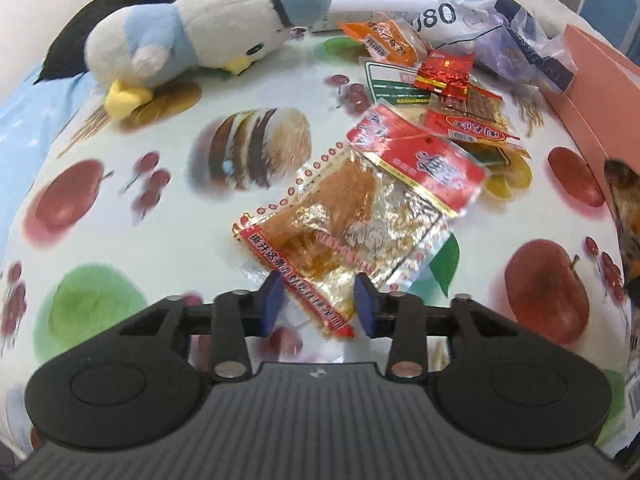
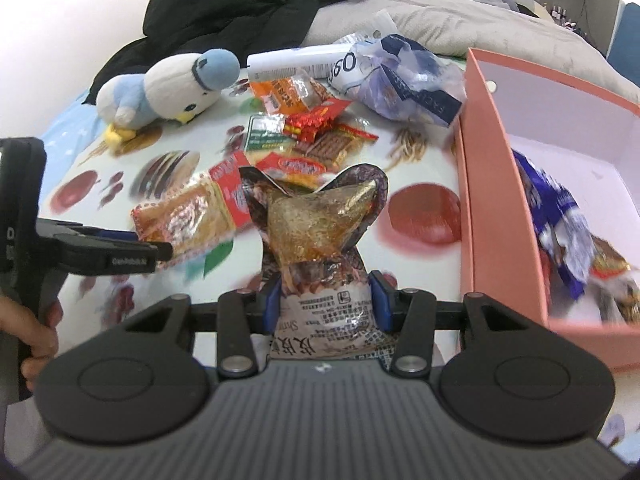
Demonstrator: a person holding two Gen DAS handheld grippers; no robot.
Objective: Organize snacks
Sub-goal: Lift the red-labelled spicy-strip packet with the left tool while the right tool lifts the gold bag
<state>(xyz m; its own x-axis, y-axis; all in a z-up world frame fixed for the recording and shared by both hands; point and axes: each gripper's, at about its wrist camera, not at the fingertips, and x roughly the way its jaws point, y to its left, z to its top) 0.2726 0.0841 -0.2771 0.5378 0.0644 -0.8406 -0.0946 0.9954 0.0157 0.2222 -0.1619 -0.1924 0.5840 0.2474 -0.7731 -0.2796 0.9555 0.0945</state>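
You were in the middle of the sorting, with 2 items in play. Your right gripper (image 2: pixel 324 300) was clamped on the lower half of a crinkled printed pouch (image 2: pixel 320 240), its blue pads pressing in from both sides, and the pouch stood up straight ahead of the fingers and off the fruit-print tablecloth (image 1: pixel 120 240). The pink box (image 2: pixel 500 184) lay just to the right of that gripper, open, with blue-wrapped snacks (image 2: pixel 560 232) already inside, so this pouch looked bound for the box. Your left gripper (image 1: pixel 320 304) pointed steeply down with its jaws narrow around the near corner of a flat orange-and-red packet (image 1: pixel 352 220), which stretched away ahead of the fingers. The corner sat between the 2 pads, but whether they truly pinched it could not be told. The rest of the loose snacks (image 1: pixel 452 92) sat in a heap further ahead and to the right of the left gripper, and a plush bird (image 1: pixel 192 36) lay ahead to its left, well apart from the work. The next move probably called for swinging the right gripper rightward over the box wall and spreading its jaws only once the pouch was above the floor of the box. For the left, you likely needed a firm bite on that thin corner before lifting, since slick film could slide out of a shallow pinch.
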